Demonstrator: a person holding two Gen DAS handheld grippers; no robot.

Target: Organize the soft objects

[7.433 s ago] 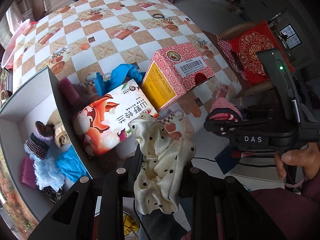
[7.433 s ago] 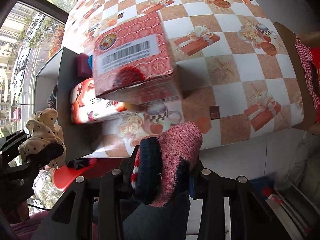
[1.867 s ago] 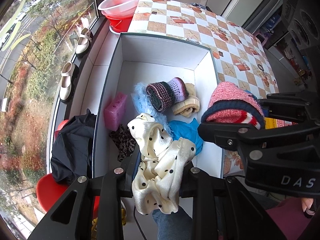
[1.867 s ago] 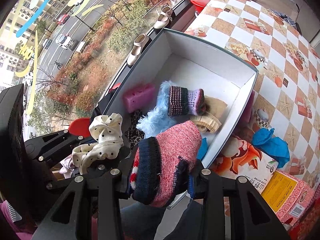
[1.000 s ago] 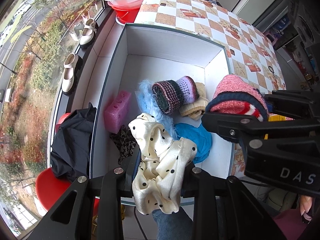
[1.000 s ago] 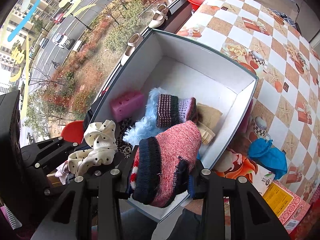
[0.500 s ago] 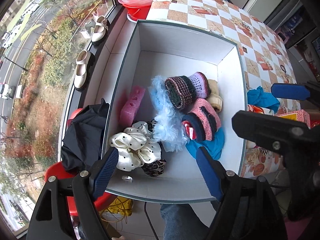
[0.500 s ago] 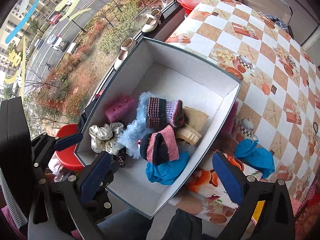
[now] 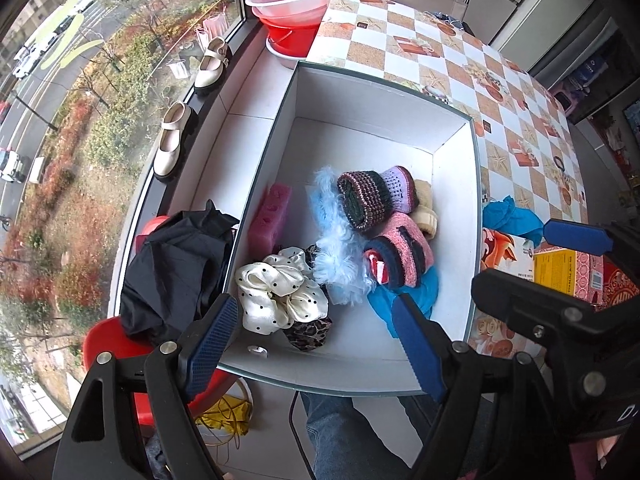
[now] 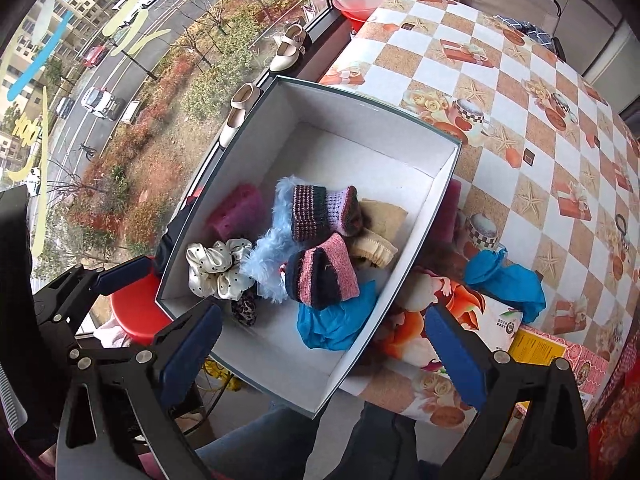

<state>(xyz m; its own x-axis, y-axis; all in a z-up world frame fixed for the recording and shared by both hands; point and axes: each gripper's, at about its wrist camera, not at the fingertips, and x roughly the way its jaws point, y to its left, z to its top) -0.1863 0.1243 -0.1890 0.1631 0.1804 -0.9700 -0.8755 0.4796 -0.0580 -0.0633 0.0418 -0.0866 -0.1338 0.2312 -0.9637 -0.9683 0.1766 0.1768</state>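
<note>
An open white box (image 9: 376, 96) holds several soft things. The cream polka-dot scrunchie (image 9: 280, 292) lies at its near left corner, also in the right wrist view (image 10: 216, 264). The pink and navy knitted piece (image 9: 400, 256) rests on a blue cloth (image 9: 416, 296) beside a light-blue fluffy piece (image 9: 336, 256). My left gripper (image 9: 314, 320) hangs open above the scrunchie, nothing between its pads. My right gripper (image 10: 322, 316) stands wide open over the knitted piece (image 10: 324, 276), empty. Another blue cloth (image 10: 508, 280) lies on the table outside the box.
A printed orange pack (image 10: 452, 320) and a red-pink carton (image 10: 560, 356) lie right of the box on the checked tablecloth. A black garment (image 9: 176, 264) sits on a red stool (image 9: 112, 344) at the left. Shoes (image 9: 172, 144) line the window ledge. The person's legs (image 9: 348, 432) are below.
Both grippers went from shut to open. The scrunchie and the knitted piece dropped out of them and now lie in the box. The left gripper has sunk closer to the box.
</note>
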